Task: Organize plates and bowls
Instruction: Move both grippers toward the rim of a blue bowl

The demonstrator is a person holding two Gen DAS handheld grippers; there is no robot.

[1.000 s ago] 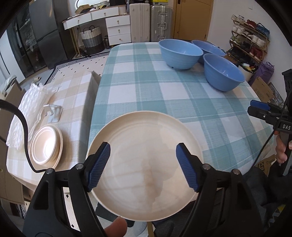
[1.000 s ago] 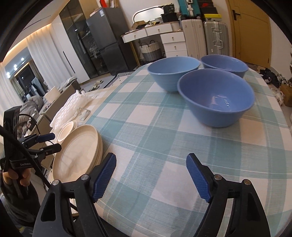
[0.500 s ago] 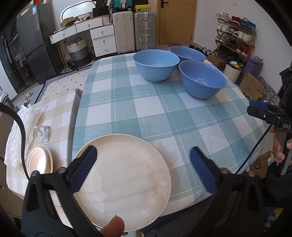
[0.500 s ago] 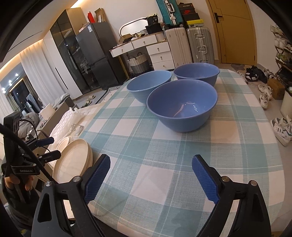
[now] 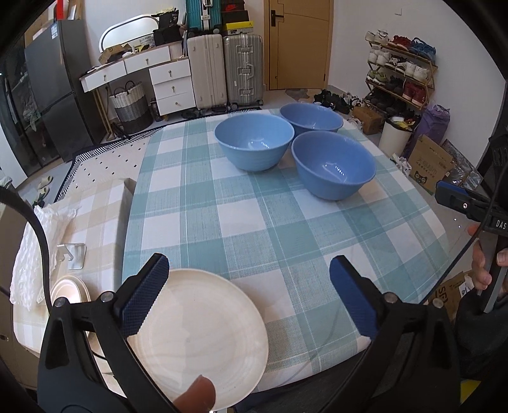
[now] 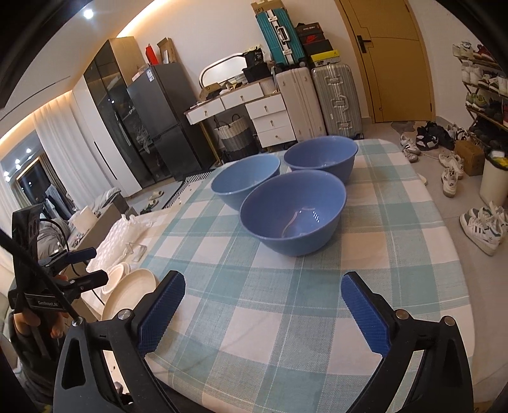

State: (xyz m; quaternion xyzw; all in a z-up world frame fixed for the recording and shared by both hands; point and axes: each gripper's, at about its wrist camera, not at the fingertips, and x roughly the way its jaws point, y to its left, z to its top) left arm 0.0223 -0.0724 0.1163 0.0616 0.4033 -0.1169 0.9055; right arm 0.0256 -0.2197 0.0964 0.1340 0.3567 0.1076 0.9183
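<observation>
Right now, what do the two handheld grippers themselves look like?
Both the left gripper and the right gripper have black plastic frames with silver screws, and textured dark-blue pads on the fingers. A black cable trails from the left one, and white lettering marks their bodies.

The right hand-held gripper [image 5: 470, 206] reads "DAS"; a box [image 6: 259, 7] atop the suitcases reads "SF".
</observation>
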